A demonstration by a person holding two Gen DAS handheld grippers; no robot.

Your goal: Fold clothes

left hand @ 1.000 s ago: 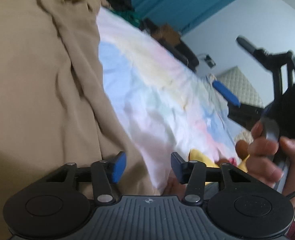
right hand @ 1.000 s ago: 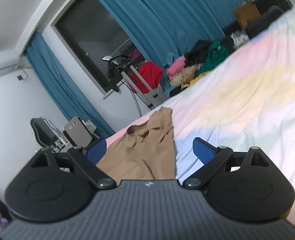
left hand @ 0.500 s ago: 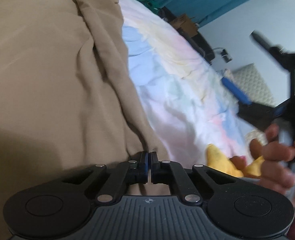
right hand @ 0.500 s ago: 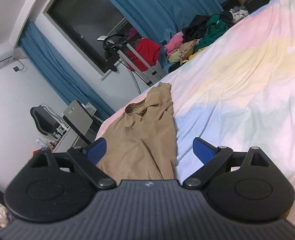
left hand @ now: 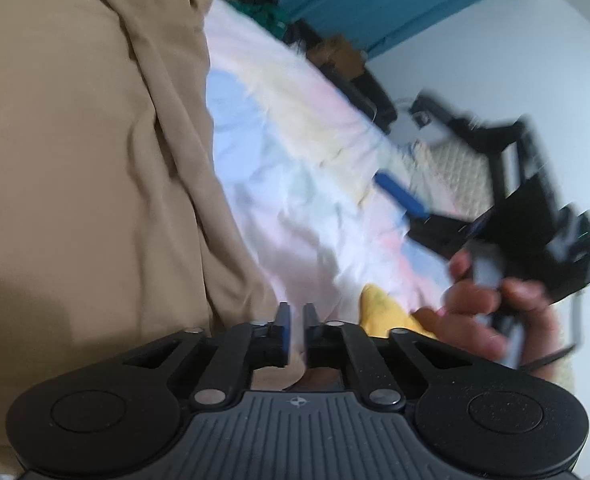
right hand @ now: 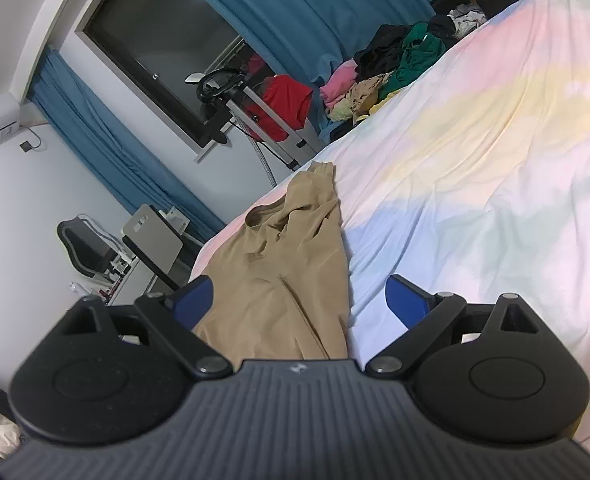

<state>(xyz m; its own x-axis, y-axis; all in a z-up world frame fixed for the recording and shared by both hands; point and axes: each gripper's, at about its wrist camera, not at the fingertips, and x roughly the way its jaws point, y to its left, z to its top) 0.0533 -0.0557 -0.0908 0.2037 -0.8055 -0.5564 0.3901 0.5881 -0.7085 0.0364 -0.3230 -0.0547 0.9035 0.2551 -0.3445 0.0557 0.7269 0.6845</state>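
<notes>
A tan garment (left hand: 87,152) lies spread on a pastel bedsheet (left hand: 295,152). My left gripper (left hand: 294,322) sits at its near right edge with the jaws nearly together, a narrow gap between them; whether cloth is pinched there I cannot tell. In the right wrist view the same tan garment (right hand: 291,264) lies ahead, neckline at the far end. My right gripper (right hand: 299,300) is open and empty above its near hem. It also shows in the left wrist view (left hand: 487,200), held in a hand, blurred.
A yellow cloth (left hand: 387,312) lies at the bed's near edge. A pile of coloured clothes (right hand: 391,68) sits at the far end of the bed. Blue curtains (right hand: 315,4), an exercise bike (right hand: 247,108) and a desk (right hand: 143,256) stand beyond.
My left gripper closed from wide open at the garment's right edge, and a small gap now shows. My right gripper stayed open and tilted toward the tan garment.
</notes>
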